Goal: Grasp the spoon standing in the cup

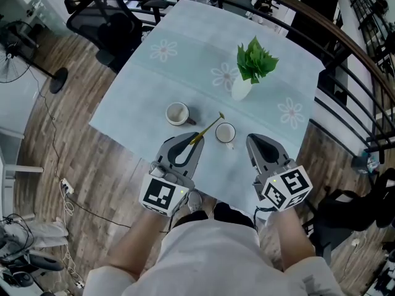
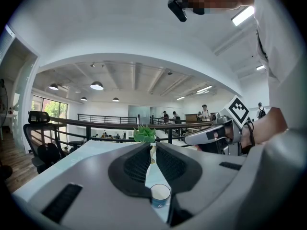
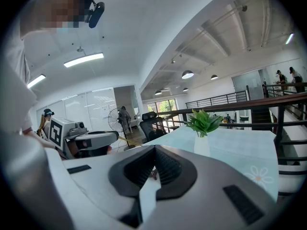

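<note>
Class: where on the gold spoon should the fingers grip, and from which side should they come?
Grip the near end of the thin stem from the person's side, fingers pinching across it. The spoon slants away to the right, so that end comes first; the left gripper is shut on it there.

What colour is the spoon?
The spoon is gold; the head view shows it best.

Shiny gold metal spoon [image 1: 210, 126], glossy white ceramic cup [image 1: 225, 132], matt cloth tablecloth [image 1: 185, 48].
</note>
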A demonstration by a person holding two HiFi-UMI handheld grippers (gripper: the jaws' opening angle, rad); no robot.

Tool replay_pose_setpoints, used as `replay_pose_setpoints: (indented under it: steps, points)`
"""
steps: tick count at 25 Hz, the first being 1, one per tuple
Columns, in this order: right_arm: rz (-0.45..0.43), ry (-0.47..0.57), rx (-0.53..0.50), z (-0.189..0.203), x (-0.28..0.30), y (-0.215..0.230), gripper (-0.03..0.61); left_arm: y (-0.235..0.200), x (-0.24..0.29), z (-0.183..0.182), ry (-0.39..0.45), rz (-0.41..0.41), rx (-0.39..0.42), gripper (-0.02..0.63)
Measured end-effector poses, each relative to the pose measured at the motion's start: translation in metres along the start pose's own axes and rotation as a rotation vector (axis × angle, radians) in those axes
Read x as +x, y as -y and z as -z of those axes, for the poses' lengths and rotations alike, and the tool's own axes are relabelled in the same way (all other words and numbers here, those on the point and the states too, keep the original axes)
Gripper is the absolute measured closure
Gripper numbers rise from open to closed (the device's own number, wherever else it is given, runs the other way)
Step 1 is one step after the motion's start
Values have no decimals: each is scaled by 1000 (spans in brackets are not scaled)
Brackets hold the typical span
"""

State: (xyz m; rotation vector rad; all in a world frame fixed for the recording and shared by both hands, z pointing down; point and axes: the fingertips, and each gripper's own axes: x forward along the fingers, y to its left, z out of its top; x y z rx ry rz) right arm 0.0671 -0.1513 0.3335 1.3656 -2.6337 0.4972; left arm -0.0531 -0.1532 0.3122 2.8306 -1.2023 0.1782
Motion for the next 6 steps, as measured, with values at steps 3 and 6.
replay_pose_setpoints:
  steps: [3,6]
  points:
    - [6,1,15,1,0,1,557,0,1,-2,14,-1,-6,565]
    - [6,0,16,2,-1,1,557,0,0,1,-3,-4,-11,565]
